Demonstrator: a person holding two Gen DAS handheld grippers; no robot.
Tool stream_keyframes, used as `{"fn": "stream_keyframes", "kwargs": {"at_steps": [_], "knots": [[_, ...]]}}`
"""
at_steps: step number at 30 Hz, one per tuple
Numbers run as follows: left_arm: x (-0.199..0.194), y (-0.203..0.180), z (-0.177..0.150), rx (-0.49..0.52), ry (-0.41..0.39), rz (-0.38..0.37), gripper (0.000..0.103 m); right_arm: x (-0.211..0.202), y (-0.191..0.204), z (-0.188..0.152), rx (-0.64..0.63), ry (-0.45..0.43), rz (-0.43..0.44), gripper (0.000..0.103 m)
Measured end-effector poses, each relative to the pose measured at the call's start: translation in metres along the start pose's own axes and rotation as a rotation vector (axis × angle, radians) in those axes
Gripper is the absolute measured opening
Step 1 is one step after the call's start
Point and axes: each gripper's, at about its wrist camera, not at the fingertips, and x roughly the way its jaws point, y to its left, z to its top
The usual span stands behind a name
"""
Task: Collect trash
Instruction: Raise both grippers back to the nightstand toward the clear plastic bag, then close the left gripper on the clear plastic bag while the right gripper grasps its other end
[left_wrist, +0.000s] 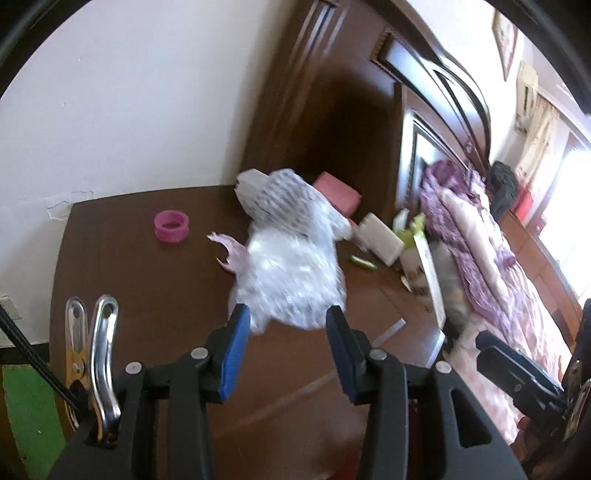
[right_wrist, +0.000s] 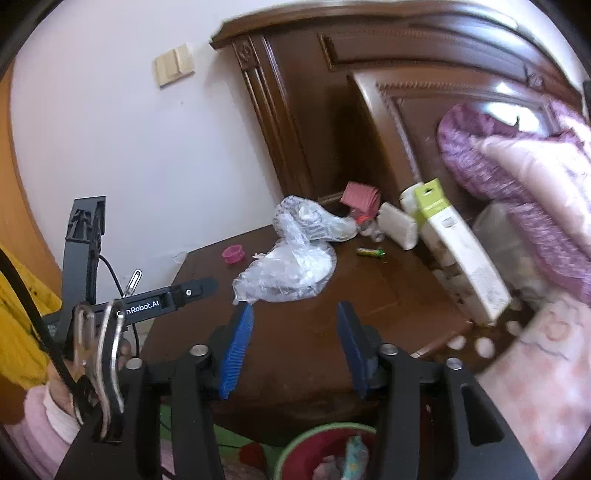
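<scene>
Crumpled clear plastic bag lies on the dark wooden bedside table, about mid-table, its far end lapping a printed plastic wrapper; a scrap of pink wrapper pokes out at its left edge; a pink ring sits apart to the left, toward the wall; a small green-and-yellow tube lies to the bag's right, near a white box; a pink block stands at the far edge against the headboard.

Left gripper hangs just at the bag's near edge, jaws spread wide with nothing between them (whether the blue pads touch the plastic cannot be told; the frame is blurred).

Right gripper is held nearer and lower, jaws likewise parted and empty, short of the bag; below it, off the table's near edge, a round bin with a green rim holds some crumpled scraps; to the right, purple and pink bedding.
</scene>
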Motion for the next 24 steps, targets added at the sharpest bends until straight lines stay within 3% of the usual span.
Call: {"fn": "stream_keyframes", "kwargs": {"at_steps": [10, 16, 22, 24], "knots": [[0.055, 0.019, 0.008, -0.120, 0.051, -0.055, 0.044, 0.084, -0.014, 0.033, 0.008, 0.121, -0.016, 0.053], [0.071, 0.022, 0.009, -0.117, 0.054, -0.074, 0.037, 0.138, -0.015, 0.051, -0.021, 0.177, -0.049, 0.062], [0.082, 0.027, 0.007, -0.107, 0.093, -0.057, 0.029, 0.191, -0.009, 0.060, -0.063, 0.232, -0.127, 0.062], [0.083, 0.028, 0.005, -0.104, 0.106, -0.056, 0.029, 0.202, -0.013, 0.060, -0.040, 0.259, -0.111, 0.062]]}}
